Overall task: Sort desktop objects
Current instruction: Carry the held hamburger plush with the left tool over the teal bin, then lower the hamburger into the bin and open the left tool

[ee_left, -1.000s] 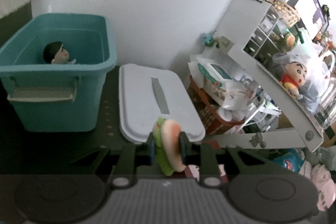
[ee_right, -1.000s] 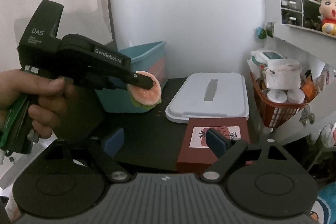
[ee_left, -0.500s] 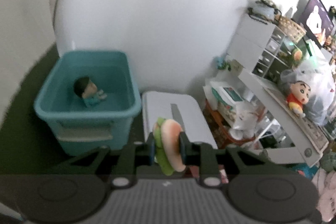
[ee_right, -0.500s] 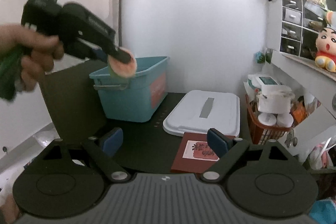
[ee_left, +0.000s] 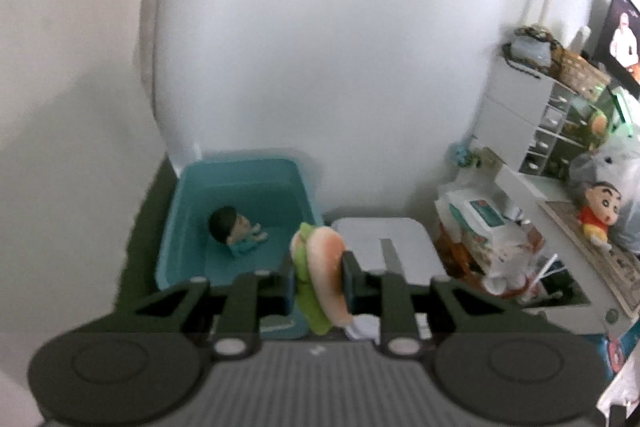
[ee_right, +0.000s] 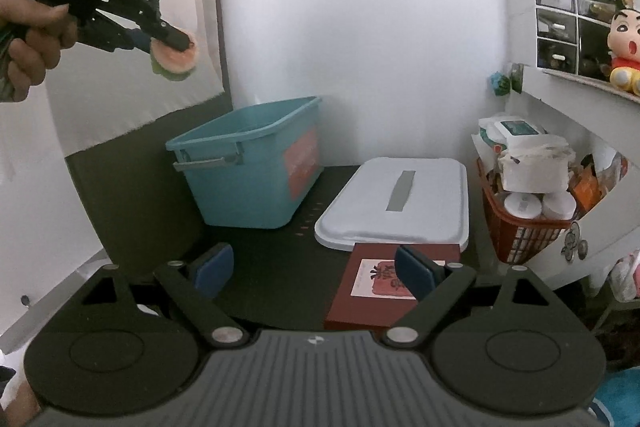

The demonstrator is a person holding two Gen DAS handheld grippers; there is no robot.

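The toy burger (ee_left: pixel 322 279), a soft disc with a peach bun and a green leaf layer, is pinched edge-on in the left gripper (ee_left: pixel 318 287), its flat faces pressed by the two pads so that its round face stands upright and crosswise to the fingers; in the right wrist view the same burger (ee_right: pixel 175 57) hangs high in the air, well above and to the left of the teal bin (ee_right: pixel 250 163); from the left wrist view the bin's open mouth (ee_left: pixel 236 223) lies below and slightly left of the burger, with a small dark-haired figure (ee_left: pixel 234 229) already lying on its floor; my judgement is that the drop turns on this one relation, since the burger seems to sit over the bin's right wall, not over the middle, so the left hand would need to carry it leftward and down before letting go, or it may clip the rim and fall toward the white lid (ee_right: pixel 394 205) lying just beside the bin; the right gripper (ee_right: pixel 308 271) is spread wide and holds nothing, hovering low over the dark desk (ee_right: pixel 276 267) with the maroon box (ee_right: pixel 380 287) under its right finger; the left hand is plainly the nearer to the bin.
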